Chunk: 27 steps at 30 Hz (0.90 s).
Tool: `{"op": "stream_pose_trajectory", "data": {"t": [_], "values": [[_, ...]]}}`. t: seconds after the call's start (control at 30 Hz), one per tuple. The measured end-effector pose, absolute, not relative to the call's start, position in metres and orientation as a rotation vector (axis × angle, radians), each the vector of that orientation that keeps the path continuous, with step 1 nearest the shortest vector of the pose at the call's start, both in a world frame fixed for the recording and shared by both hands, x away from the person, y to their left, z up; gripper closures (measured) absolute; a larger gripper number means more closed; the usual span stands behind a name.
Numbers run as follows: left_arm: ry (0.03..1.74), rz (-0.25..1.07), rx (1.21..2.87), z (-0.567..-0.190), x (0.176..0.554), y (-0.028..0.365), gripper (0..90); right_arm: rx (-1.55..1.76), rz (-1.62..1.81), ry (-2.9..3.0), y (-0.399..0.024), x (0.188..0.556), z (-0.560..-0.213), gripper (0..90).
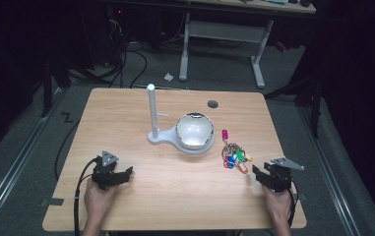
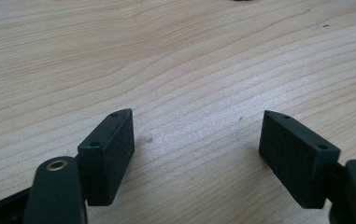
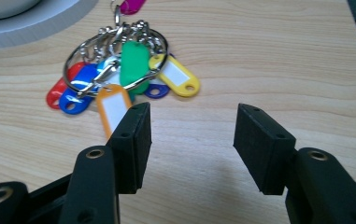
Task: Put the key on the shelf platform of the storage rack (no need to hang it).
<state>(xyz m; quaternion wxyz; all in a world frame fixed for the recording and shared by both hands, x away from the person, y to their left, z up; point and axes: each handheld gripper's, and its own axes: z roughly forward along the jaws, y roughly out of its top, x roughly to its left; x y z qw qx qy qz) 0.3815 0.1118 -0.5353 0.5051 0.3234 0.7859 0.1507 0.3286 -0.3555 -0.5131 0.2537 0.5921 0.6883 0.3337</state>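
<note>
Left gripper [image 1: 121,175] held low near the front left, jaws spread wide with nothing between them, hand [image 1: 98,196] clasped behind. Right gripper [image 1: 258,173] low at front right, jaws parted and bare, angled inward and forward. Right hand [image 1: 278,201] gripping its body from behind.

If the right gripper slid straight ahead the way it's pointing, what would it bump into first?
Probably the bunch of key tags. The right gripper has open jaws aimed just past the orange tag; depth is hard to judge.

Black grippers [image 1: 117,175] with blocky fingers [image 3: 131,144] (brass-ringed screw holes), grey triangular plates, black cables.
</note>
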Motion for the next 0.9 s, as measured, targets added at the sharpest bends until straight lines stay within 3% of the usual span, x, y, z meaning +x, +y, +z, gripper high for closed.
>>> {"op": "stream_pose_trajectory", "data": {"t": [0.9], "values": [[1.889, 0.369, 0.786, -0.536, 0.382, 0.112, 27.0, 1.485, 0.987, 1.999, -0.317, 0.355, -0.494, 50.7]]}}
